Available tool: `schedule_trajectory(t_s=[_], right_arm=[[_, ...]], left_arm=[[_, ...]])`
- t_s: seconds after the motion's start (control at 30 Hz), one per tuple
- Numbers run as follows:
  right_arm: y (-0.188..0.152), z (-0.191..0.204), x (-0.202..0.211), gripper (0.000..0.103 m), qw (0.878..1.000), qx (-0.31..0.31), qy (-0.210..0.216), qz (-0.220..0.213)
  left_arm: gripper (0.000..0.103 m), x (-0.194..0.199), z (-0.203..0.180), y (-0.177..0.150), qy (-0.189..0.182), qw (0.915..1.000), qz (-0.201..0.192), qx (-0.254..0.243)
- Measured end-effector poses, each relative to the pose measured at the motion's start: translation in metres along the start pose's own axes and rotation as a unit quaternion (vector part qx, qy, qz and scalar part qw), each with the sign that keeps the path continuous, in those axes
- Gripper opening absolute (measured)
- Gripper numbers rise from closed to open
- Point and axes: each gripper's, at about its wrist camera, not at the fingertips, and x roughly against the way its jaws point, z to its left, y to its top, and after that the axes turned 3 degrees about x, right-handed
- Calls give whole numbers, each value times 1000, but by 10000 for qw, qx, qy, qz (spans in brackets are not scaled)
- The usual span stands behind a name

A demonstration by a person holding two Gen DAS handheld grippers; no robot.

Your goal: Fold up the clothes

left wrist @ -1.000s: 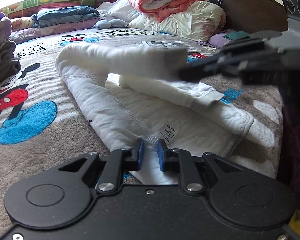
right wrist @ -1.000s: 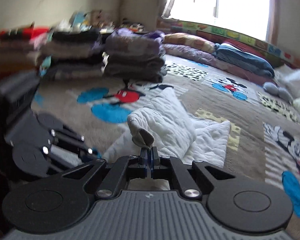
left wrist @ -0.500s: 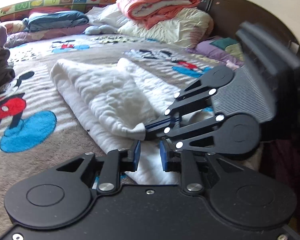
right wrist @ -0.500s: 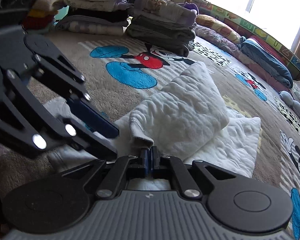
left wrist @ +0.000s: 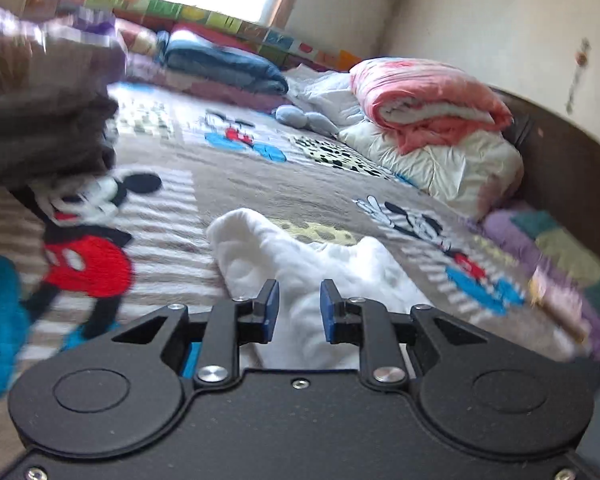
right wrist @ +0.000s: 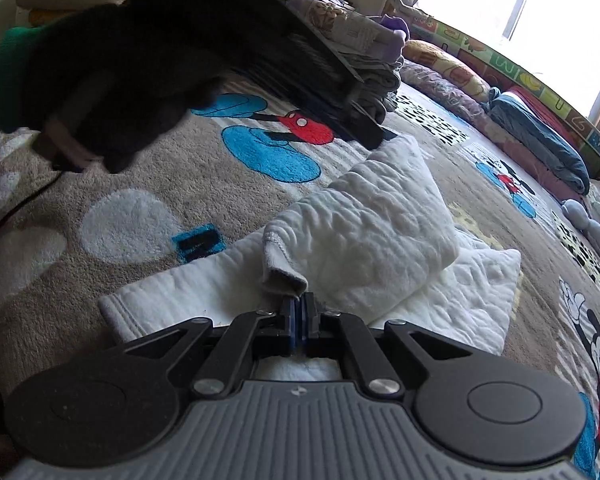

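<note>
On the bed's cartoon-mouse blanket (right wrist: 140, 184) lies the white quilted garment (right wrist: 380, 224), partly folded, with one flap laid over the rest. At the near edge of the garment, the right tongs (right wrist: 299, 316) are pressed together and pinch a grey-lined corner of the flap. Above the garment, the left tongs (left wrist: 296, 312) are spread apart with nothing between them. Beyond the garment, far up the bed, sit a pink folded blanket (left wrist: 428, 96) and a stack of folded clothes (right wrist: 364, 40).

Left hand-held gripper (left wrist: 296, 312) jaws apart; right hand-held gripper (right wrist: 299, 320) jaws pinched together.
</note>
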Motion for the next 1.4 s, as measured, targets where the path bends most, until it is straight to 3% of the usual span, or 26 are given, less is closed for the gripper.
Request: schedule_trajectory(t_s=[0.13, 0.23, 0.4, 0.57, 0.73, 0.87, 1.03, 1.2, 1.4], right_arm=[[-2, 2, 2, 5, 9999, 116, -10, -62], [-3, 4, 4, 5, 9997, 206, -18, -117], [2, -1, 16, 5, 9995, 97, 5, -299], [8, -5, 28, 5, 9988, -13, 29, -481], [20, -19, 41, 5, 9950, -593, 194, -777], [33, -4, 41, 5, 9955, -334, 282, -836], [46, 27, 34, 5, 9965, 478, 331, -596], [31, 46, 8, 5, 9871, 1535, 267, 380], [21, 39, 10, 5, 9839, 1666, 237, 597]], left_arm=[[22, -31, 19, 11, -156, 9985, 180, 485], [41, -49, 35, 17, -275, 9948, 331, 919], [41, -66, 56, 19, -311, 9855, 543, 1579], [41, -69, 54, 16, -251, 9849, 567, 1614], [41, -70, 50, 16, -117, 9862, 533, 1561], [41, -71, 52, 15, -112, 9848, 517, 1654], [41, -71, 58, 15, -224, 9818, 525, 1813], [41, -70, 59, 16, -286, 9809, 530, 1848], [32, -68, 66, 14, -348, 9791, 494, 1942]])
